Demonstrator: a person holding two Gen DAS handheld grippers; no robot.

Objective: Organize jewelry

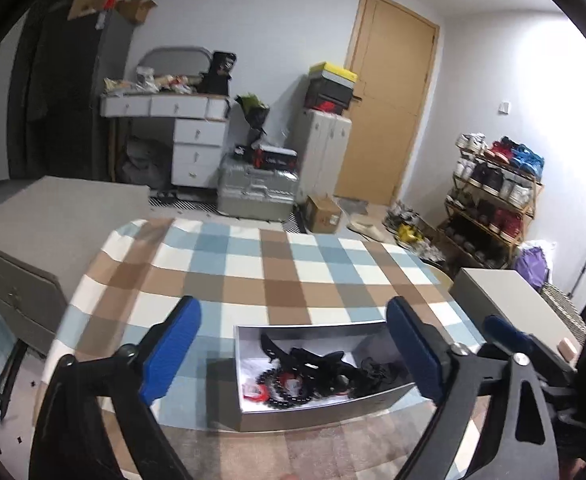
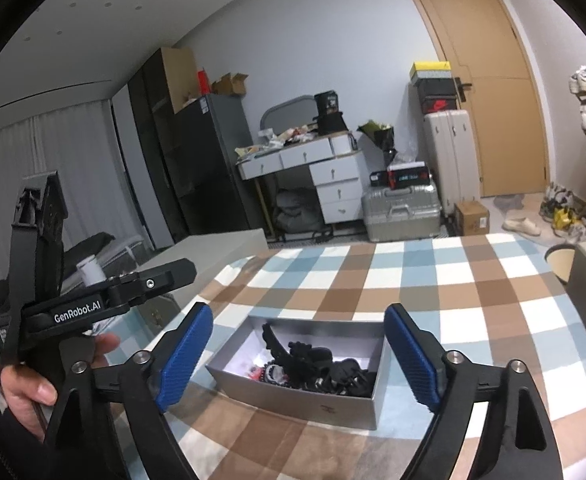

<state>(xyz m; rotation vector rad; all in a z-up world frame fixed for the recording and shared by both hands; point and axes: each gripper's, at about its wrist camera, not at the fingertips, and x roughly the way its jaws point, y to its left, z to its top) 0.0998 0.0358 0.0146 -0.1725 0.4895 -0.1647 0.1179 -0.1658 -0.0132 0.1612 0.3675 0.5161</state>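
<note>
At the left of the right wrist view, a hand (image 2: 33, 384) is seen wrapped around the handle of the left gripper (image 2: 165, 276), which is held up and off the table's left side; only this view shows the hand, while that claw's spread is shown only by its own camera. In the left wrist view the left gripper (image 1: 293, 352) is seen with its blue pads (image 1: 173, 352) set wide apart and nothing between them, framing the grey box (image 1: 325, 404) on the checked tablecloth (image 1: 253, 272), probably so the contents can be lined up. The jewelry (image 1: 317, 376), a dark tangle of beads, straps and a red-and-white piece, is gathered inside the open box; whether it has been sorted or is waiting to be sorted cannot be judged. The right gripper (image 2: 299, 360) is likewise spread and empty, aimed at the same box from the right. At the far right a second grey box (image 1: 509, 304) is seen beside the table, clearest in the left wrist view
</note>
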